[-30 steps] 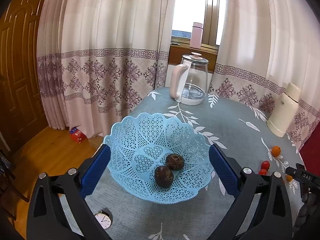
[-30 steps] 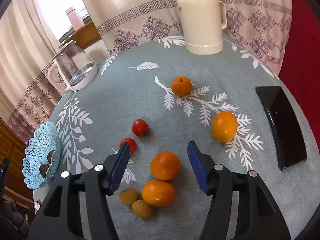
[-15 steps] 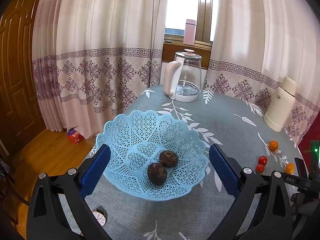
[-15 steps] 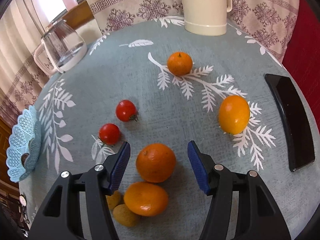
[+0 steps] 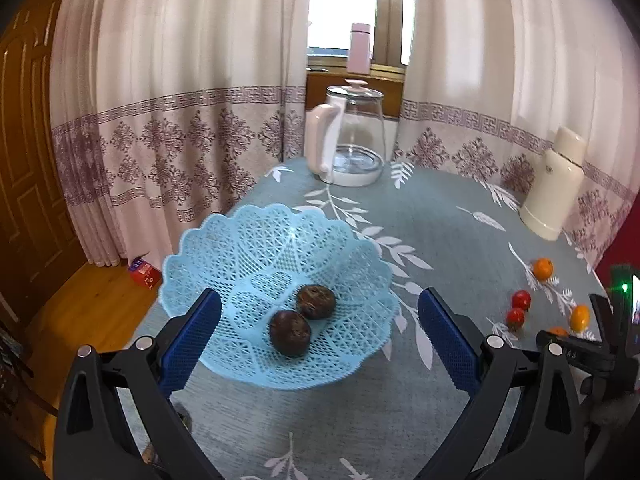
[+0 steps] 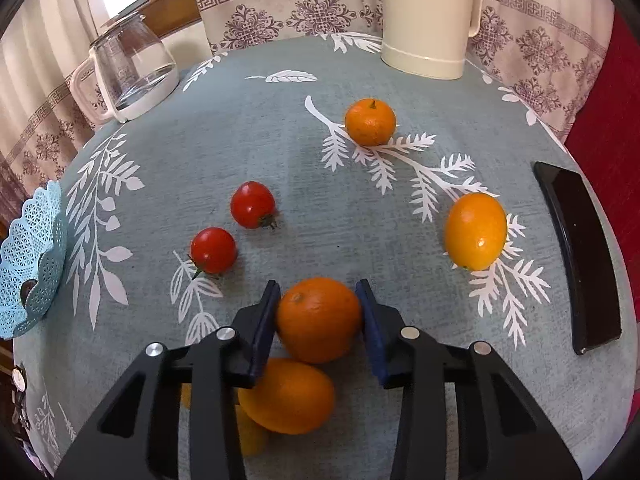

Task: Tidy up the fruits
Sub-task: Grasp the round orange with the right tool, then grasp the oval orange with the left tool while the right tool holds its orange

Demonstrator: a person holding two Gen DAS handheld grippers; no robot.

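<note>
On my left, the left claw point(image 5: 318, 338) hangs wide apart over the blue basket point(image 5: 224, 240), empty, two dark fruits point(image 5: 290, 333) already inside. On my right, the right claw point(image 6: 318, 312) was spread half a second ago; now its pads have closed onto the orange point(image 6: 318, 319) on the tabletop point(image 6: 248, 136), so pickup is under way. The orange is near-round, no real long axis, its stem dimple pointing up and left. Another orange point(image 6: 288, 396) touches it from behind.

Black plastic frames are seen on both grippers, left gripper point(image 5: 319, 344) and right gripper point(image 6: 318, 322); ribbed blue pads point(image 6: 371, 330) and silver screws point(image 6: 226, 333) are fitted.
</note>
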